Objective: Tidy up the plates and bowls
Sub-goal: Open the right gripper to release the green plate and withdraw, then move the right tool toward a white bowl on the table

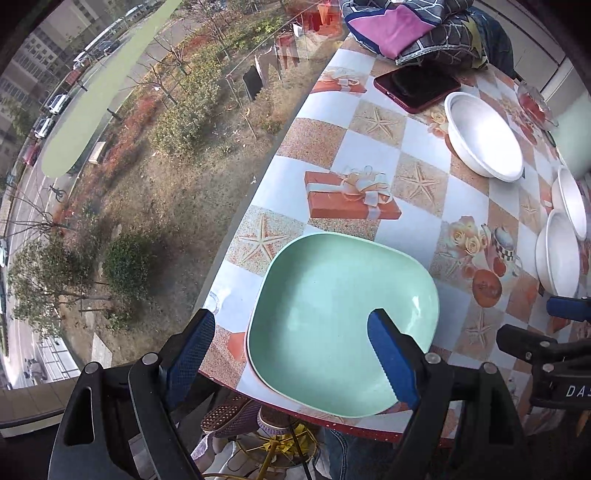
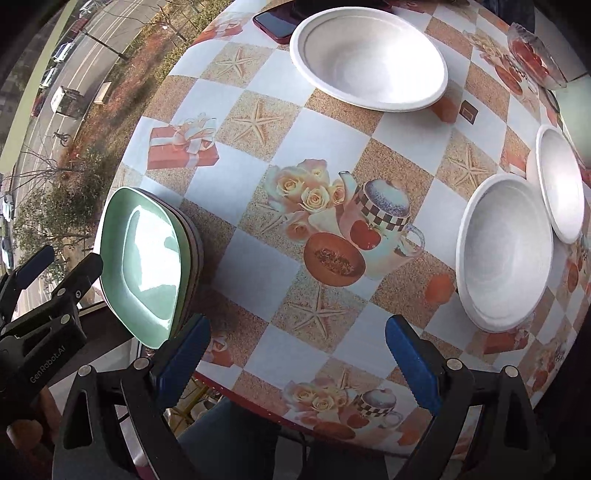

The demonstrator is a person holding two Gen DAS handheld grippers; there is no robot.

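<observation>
A mint-green square plate (image 1: 343,317) tops a small stack of plates at the table's near left corner; the stack also shows in the right wrist view (image 2: 147,266). My left gripper (image 1: 291,345) is open, its right finger over the plate and its left finger off the table edge, holding nothing. My right gripper (image 2: 295,350) is open and empty above the table's front edge. One white bowl (image 2: 369,55) stands at the far middle. Two more white bowls, the nearer (image 2: 506,251) and the farther (image 2: 561,181), stand at the right and overlap.
The table (image 2: 258,266) has a patterned checked cloth. A dark red phone (image 1: 417,88) and folded cloth (image 1: 406,29) lie at the far side. A glass dish (image 2: 532,55) stands at the far right. The table's left edge (image 1: 236,221) borders a window.
</observation>
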